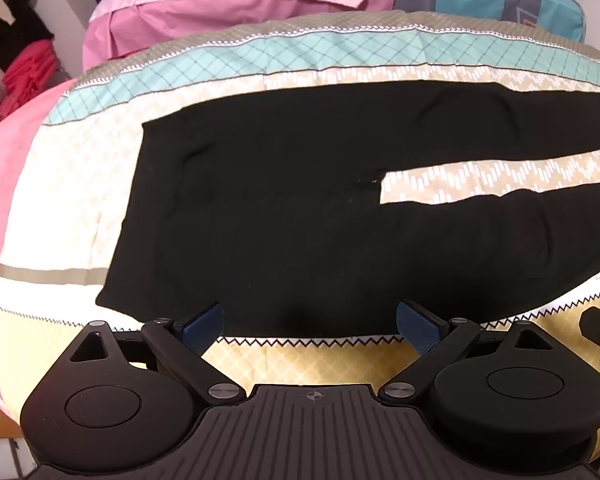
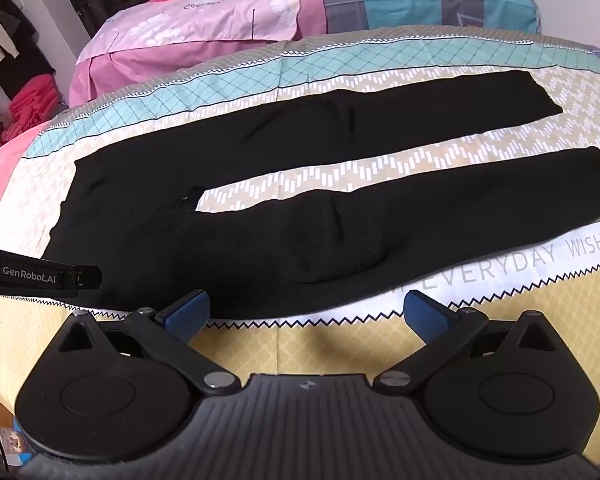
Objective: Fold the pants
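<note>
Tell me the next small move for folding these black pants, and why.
Probably lower both open claws, left claw and right claw, onto the near edge of the black fabric pants: they lie spread flat, legs apart, nothing gripped yet.

Both wrist views looked steeply down over wide-spread blue-padded claws (left (image 1: 310, 326), right (image 2: 306, 316)) at the same flat black fabric pants (image 1: 284, 216) ahead.

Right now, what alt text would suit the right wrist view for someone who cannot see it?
Black pants lie flat on a patterned bedspread, waist to the left, both legs spread apart toward the right. The right gripper hangs open at the near edge, holding nothing. A pink quilt lies behind.
</note>
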Demonstrator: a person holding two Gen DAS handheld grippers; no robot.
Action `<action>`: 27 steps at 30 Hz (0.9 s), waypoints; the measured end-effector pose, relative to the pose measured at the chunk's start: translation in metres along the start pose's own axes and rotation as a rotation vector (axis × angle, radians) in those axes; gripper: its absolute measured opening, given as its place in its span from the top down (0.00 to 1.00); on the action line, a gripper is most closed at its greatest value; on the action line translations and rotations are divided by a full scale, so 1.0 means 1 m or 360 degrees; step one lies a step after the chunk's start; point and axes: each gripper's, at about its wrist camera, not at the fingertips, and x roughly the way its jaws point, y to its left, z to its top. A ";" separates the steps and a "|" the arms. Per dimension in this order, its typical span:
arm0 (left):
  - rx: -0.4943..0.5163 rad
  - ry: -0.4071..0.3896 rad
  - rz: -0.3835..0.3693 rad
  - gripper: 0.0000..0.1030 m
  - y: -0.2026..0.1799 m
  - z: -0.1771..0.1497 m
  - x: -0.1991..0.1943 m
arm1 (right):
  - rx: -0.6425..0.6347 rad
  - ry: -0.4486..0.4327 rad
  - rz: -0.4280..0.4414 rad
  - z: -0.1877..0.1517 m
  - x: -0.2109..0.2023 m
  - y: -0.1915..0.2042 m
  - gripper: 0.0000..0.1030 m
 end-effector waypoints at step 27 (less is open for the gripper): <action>-0.0005 -0.0025 -0.0027 0.00 0.006 -0.004 -0.001 | 0.0042 -0.0007 -0.0019 -0.008 -0.001 0.008 0.00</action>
